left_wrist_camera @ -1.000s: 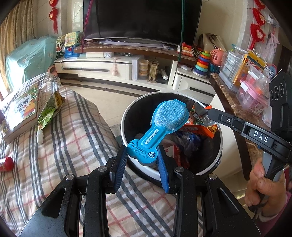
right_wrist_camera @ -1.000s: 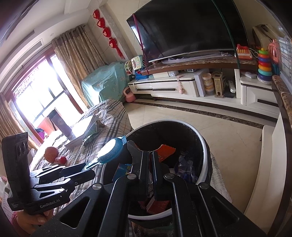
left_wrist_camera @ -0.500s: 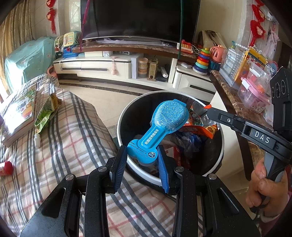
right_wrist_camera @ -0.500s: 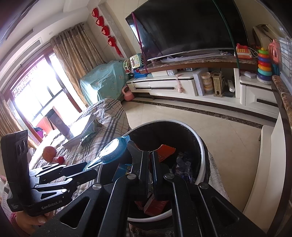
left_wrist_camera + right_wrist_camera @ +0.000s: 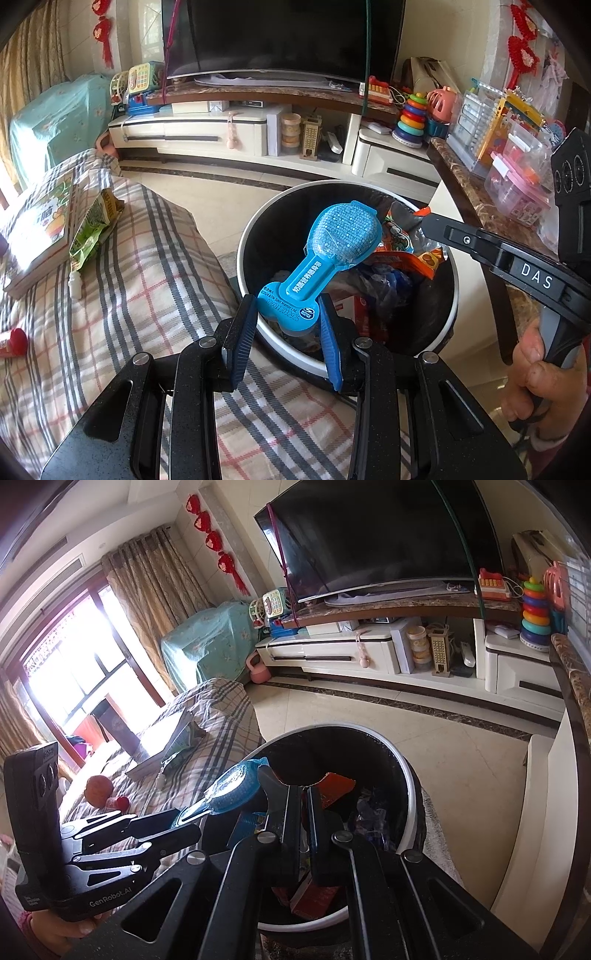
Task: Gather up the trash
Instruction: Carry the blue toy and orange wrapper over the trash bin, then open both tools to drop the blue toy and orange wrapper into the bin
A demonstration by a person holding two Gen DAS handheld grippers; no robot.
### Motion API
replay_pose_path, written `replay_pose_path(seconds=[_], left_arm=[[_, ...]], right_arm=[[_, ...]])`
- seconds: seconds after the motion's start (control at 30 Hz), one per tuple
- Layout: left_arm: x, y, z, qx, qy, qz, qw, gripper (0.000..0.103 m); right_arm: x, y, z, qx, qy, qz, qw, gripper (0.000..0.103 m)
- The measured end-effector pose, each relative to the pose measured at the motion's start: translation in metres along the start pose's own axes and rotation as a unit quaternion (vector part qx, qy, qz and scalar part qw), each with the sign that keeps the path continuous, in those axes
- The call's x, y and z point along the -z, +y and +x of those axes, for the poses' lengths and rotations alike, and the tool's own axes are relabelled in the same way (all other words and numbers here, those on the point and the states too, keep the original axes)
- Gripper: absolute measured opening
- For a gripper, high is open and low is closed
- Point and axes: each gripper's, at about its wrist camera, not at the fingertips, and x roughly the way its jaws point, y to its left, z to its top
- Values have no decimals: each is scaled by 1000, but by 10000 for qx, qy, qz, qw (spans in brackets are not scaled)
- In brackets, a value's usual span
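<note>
Over a round trash bin (image 5: 258, 236), black inside w/ a white rim, the left gripper (image 5: 286, 334) grasps a blue plastic blister pack (image 5: 325, 254) by its narrow end. The pack is shaped like a paddle: a round, dotted, clear-bubbled head at the far end, a flat stem w/ white print, and a wider base pressed between the blue pads (image 5: 242, 332). Its head points out over the bin opening, tilted upward.

The bin holds crumpled wrappers: an orange snack bag (image 5: 417, 258), dark blue plastic film (image 5: 384, 284), and a red-and-white box (image 5: 351, 310) near the bottom.

The right gripper (image 5: 304, 805) hangs over the bin's far side, jaws clenched together w/ nothing between them; a hand (image 5: 535, 376) grips its handle.

The bin stands just beside a plaid-covered surface (image 5: 147, 295), where a green snack packet (image 5: 92, 229) lies next to a book (image 5: 40, 229).
</note>
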Motion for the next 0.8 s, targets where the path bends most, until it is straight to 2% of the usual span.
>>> replay_pose_path(seconds=[0.5, 0.6, 0.63, 0.67, 0.7, 0.73, 0.8], left_arm=[[-3, -3, 0, 18, 5, -13, 10000, 32], [-4, -2, 0, -7, 35, -78, 10000, 36], [-5, 0, 1, -24, 94, -135, 9999, 46], [-5, 1, -1, -20, 79, -188, 9998, 51], [-5, 2, -3, -5, 35, -226, 9997, 55], [-4, 4, -6, 16, -25, -268, 9996, 56], [-1, 8, -11, 20, -62, -337, 9994, 58]], right_arm=[[-4, 0, 3, 102, 71, -39, 9999, 4], [-6, -1, 3, 74, 57, 3, 10000, 9], [-6, -2, 3, 47, 54, 37, 10000, 12], [-7, -4, 3, 30, 63, 108, 9999, 16], [-8, -5, 3, 28, 60, 136, 9999, 26], [-8, -6, 1, 22, 34, 162, 9999, 38], [-7, -5, -5, -14, -50, 182, 9998, 50]])
